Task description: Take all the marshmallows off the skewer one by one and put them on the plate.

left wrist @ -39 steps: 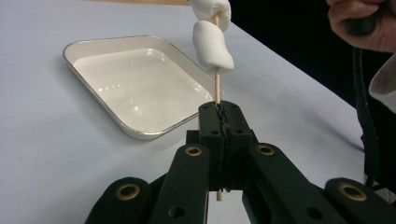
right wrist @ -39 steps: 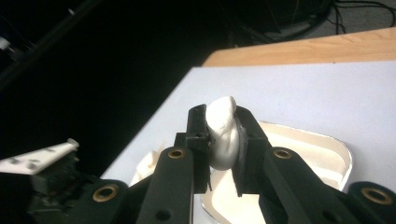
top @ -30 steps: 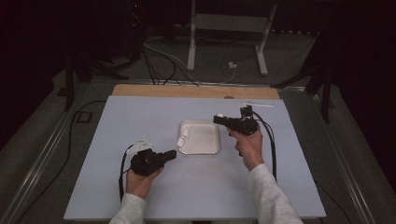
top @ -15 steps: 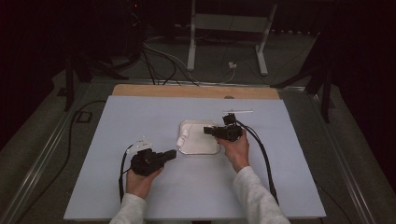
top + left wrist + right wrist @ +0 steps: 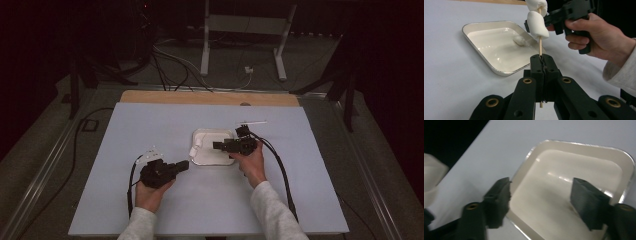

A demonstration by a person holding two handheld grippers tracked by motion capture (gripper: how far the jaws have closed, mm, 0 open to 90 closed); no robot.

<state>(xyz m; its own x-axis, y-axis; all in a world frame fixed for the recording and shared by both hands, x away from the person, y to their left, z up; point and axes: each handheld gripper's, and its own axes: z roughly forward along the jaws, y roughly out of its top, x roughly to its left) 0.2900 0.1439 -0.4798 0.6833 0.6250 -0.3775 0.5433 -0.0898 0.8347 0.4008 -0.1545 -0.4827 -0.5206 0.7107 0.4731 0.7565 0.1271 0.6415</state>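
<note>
Dark room w/ cables on the floor and a white metal stand behind the table; pale blue-grey sheet (image 5: 150,125) covers most of the tabletop, a wood strip (image 5: 210,97) showing along its far edge. Lots of bare sheet left, right and near side; the hands and tray sit mid-table, well in from every edge. 1 tray (image 5: 207,137): shallow, rounded-rectangle, glossy cream w/ a thin metallic rim. 2 grippers, black plastic w/ brass-coloured pivots. Right gripper (image 5: 216,145) held over the tray's right part, jaws wide apart w/ nothing between them, tray floor visible through the gap. Left gripper (image 5: 186,163) sits just near-left of the tray, not touching it, jaws pressed together on 1 thin wooden skewer (image 5: 539,48), standing upright. 2 marshmallows (image 5: 537,25) on the skewer, stacked, soft, white, lumpy. 1 more small white lump (image 5: 519,40) lies in the tray, prob. another marshmallow, can't tell for sure.
</note>
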